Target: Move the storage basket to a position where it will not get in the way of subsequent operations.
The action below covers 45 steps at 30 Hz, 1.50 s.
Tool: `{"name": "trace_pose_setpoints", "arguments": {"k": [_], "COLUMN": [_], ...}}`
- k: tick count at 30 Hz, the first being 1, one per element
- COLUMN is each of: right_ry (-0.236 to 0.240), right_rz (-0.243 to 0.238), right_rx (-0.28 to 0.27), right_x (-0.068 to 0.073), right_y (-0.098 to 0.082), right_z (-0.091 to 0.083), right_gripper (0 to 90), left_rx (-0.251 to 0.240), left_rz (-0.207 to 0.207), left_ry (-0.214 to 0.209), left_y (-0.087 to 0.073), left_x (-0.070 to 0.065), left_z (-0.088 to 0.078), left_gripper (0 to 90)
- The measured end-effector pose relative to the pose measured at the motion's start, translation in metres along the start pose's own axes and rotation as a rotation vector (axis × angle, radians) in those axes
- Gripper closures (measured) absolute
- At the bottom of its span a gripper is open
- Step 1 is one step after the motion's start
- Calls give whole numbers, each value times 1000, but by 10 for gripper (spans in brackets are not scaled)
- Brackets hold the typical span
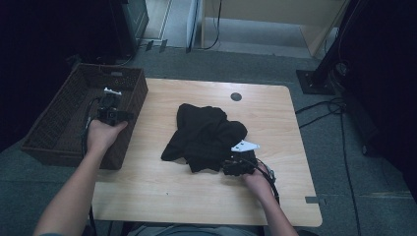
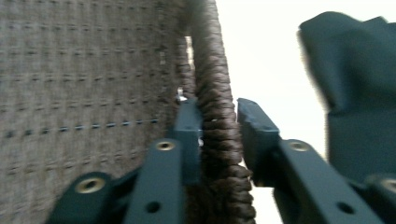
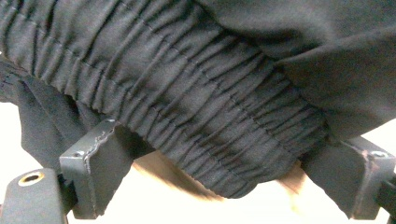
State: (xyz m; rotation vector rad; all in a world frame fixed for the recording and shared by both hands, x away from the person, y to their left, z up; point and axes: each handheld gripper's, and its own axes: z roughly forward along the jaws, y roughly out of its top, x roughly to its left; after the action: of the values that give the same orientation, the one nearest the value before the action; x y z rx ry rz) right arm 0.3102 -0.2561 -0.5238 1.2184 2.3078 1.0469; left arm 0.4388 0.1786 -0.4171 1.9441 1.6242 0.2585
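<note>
A black garment (image 1: 204, 135) lies crumpled in the middle of the wooden table (image 1: 162, 196). A brown wicker basket (image 1: 54, 155) sits at the table's left edge. My left gripper (image 1: 114, 98) is at the basket's right rim. In the left gripper view its jaws (image 2: 219, 112) straddle the braided rim (image 2: 212, 70): one pad touches it and the other stands a little off. The garment (image 2: 359, 93) shows beyond. My right gripper (image 1: 230, 165) is at the garment's near right edge. Its jaws (image 3: 229, 149) stand wide apart, with the gathered elastic waistband (image 3: 187, 70) lying between them just above the tabletop.
A round cable hole (image 1: 236, 96) sits near the table's far edge. Cables (image 1: 324, 110) trail over the grey carpet to the right, beside a black stand base (image 1: 314, 81). Dark furniture stands behind the basket at the far left.
</note>
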Motion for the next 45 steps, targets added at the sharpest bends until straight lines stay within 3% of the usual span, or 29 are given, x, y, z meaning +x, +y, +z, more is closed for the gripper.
{"name": "trace_pose_setpoints", "arguments": {"k": [6,13,19,21,25,28,35,41,45], "right_ry": [2,4,12,22,43,47,29,60,27], "right_rz": [0,3,14,20,44,55,57,64,51], "right_rx": [-1,8,23,28,31,14,-18,-23,-31], "right_x": [0,0,-1,-2,-3,-3,-4,-3,-4], "right_y": [0,1,2,3,6,9,16,22,24], "right_z": [0,-1,-3,-4,-11,-17,-29,-33,-36], "right_gripper": [112,127,135,139,137,135,123,97,182], "left_rx": [5,12,-36,-75,-111,-105,-90,-86,-75], "left_rz": [5,49,115,136,176,212,266,291,315], "left_ry": [-15,-40,-14,-19,-78,-121,-216,-299,-329], "left_y": [1,2,7,9,12,9,-6,-24,-34], "left_x": [-4,-5,-14,-19,-33,-49,-82,-104,-114], "left_z": [1,-5,-24,-32,-45,-46,-37,-24,-16], "left_gripper": [593,461,413,404,408,403,401,393,391]}}
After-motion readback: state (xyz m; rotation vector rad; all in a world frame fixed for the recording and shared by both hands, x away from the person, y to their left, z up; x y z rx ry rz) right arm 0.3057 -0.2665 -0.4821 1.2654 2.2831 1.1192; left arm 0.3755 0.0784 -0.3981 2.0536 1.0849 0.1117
